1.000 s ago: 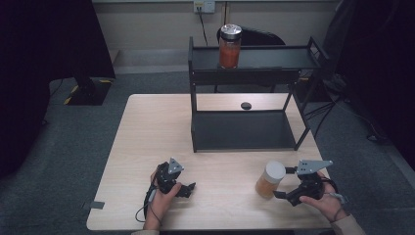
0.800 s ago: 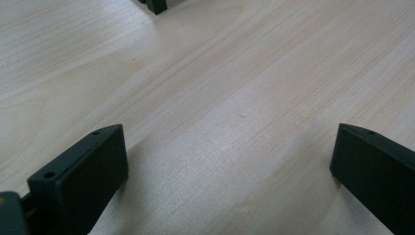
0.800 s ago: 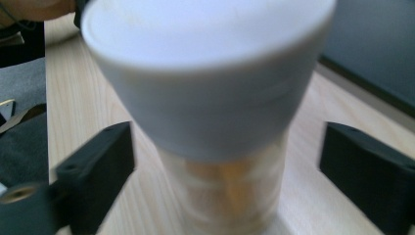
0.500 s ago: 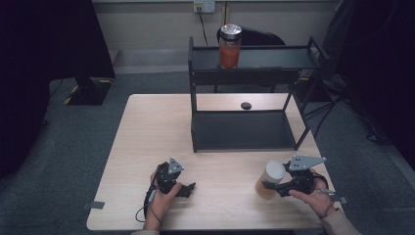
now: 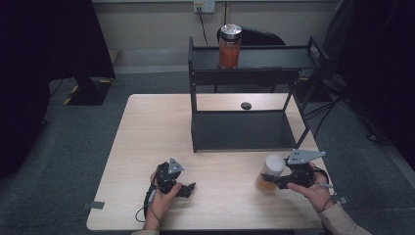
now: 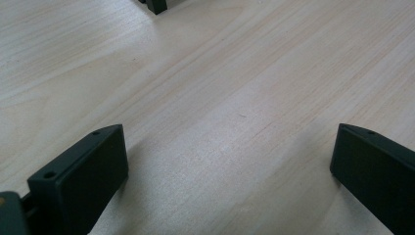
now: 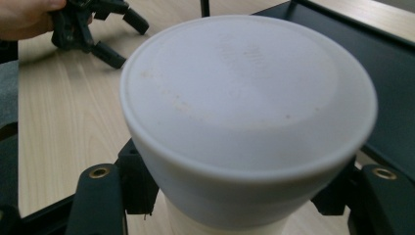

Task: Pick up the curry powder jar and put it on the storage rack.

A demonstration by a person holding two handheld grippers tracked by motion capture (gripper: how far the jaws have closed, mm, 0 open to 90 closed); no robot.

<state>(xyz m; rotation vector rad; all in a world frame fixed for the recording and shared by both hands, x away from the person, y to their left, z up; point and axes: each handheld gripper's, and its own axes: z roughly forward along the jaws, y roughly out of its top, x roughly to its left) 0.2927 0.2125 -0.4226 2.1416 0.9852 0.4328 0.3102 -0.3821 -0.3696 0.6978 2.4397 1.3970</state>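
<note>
Where the bench nears the person: right tongs and white-lidded jar at the right, left tongs at the left.
Right tongs: jaws have just been closing and now clamp the jar below its lid, one jaw each side, as the right gripper view shows.
White-lidded jar: upright or close to it, amber contents; its base seems just off the bench, though the high view is too coarse to be sure; the white lid faces the right gripper's camera.
Left tongs: resting low over bare wood, jaws spread wide with nothing between them.
Black shelf rack: stands on the far half of the bench, just beyond the held jar.
Red-filled jar: on the rack's top shelf, silver lid.
Small dark disc: on the bench behind the rack.
</note>
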